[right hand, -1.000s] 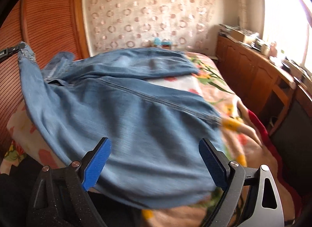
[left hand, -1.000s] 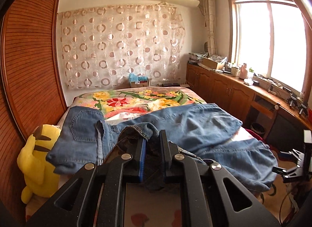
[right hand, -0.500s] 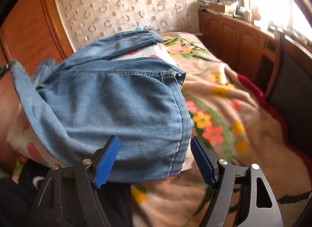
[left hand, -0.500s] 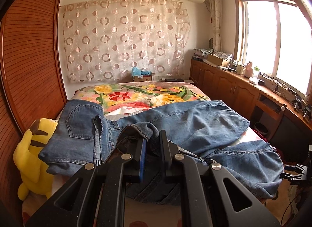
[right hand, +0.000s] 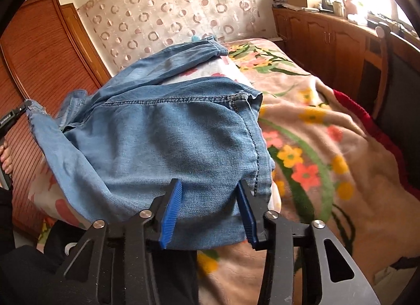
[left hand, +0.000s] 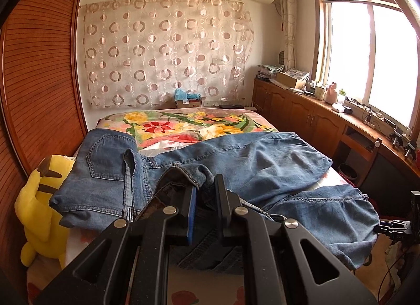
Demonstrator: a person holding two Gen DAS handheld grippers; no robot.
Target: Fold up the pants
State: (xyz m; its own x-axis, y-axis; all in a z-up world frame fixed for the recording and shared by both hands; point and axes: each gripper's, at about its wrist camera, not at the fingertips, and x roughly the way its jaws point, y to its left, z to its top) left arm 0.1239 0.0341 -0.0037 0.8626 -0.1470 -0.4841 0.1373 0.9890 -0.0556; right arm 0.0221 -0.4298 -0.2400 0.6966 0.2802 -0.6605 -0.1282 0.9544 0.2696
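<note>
Blue denim pants (left hand: 236, 158) lie spread across the floral bed, waist at the left, legs running right. My left gripper (left hand: 204, 187) is shut on a bunched fold of the waistband at the bed's near edge. In the right wrist view the pants (right hand: 162, 132) hang over the bed's corner. My right gripper (right hand: 207, 194) is partly closed, its blue pads on either side of the hem of a pant leg, with a gap still between them. The left gripper's tip (right hand: 13, 116) shows at the far left holding the waist.
A yellow plush toy (left hand: 44, 205) sits left of the bed by the wooden wardrobe (left hand: 34, 82). Wooden cabinets (left hand: 315, 118) with clutter run under the window on the right. The floral blanket (right hand: 328, 147) covers the bed. A chair (right hand: 380, 69) stands right of it.
My right gripper has moved in to the pant leg's hem and its jaws have narrowed around it. The left gripper has stayed shut on the waistband, lowering slightly.
</note>
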